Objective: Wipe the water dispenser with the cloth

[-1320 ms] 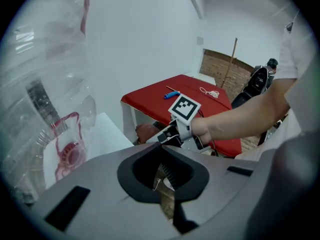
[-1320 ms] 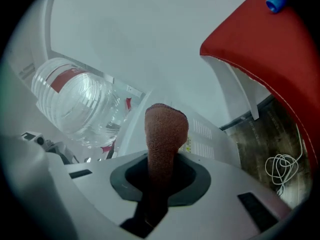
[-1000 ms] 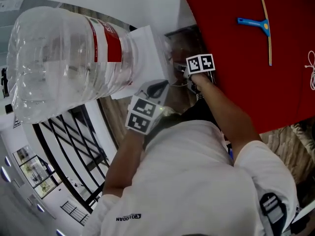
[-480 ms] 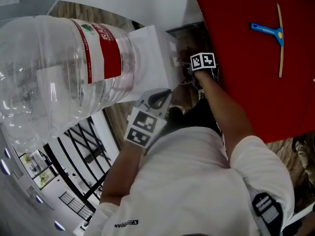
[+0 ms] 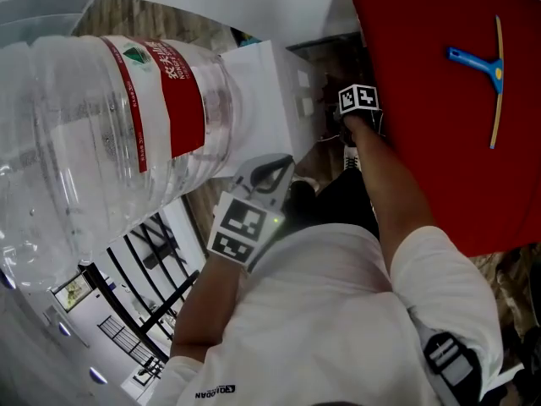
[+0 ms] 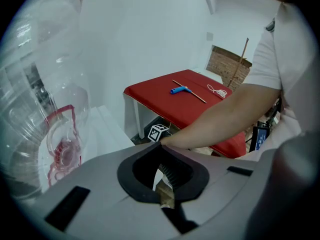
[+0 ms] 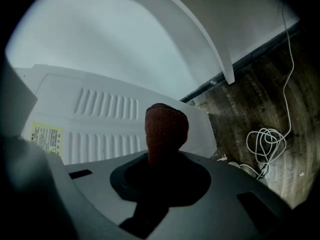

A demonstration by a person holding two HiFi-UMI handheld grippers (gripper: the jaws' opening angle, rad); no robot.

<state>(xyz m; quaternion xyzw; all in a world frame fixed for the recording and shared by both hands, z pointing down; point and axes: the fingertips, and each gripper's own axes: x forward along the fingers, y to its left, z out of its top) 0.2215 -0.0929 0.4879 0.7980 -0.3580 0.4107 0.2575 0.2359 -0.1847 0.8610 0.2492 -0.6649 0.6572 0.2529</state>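
right gripper [image 7: 162, 156] pinching the cloth [image 7: 166, 126], vented water dispenser [image 7: 95, 114] back at ten o'clock; best press flat, sweep along the slats. left gripper [image 6: 162, 176] jaws pressed together, empty.

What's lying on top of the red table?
A blue-handled squeegee and a small white cord lie on the red table. The person's arm covers its near edge, so anything there is hidden.
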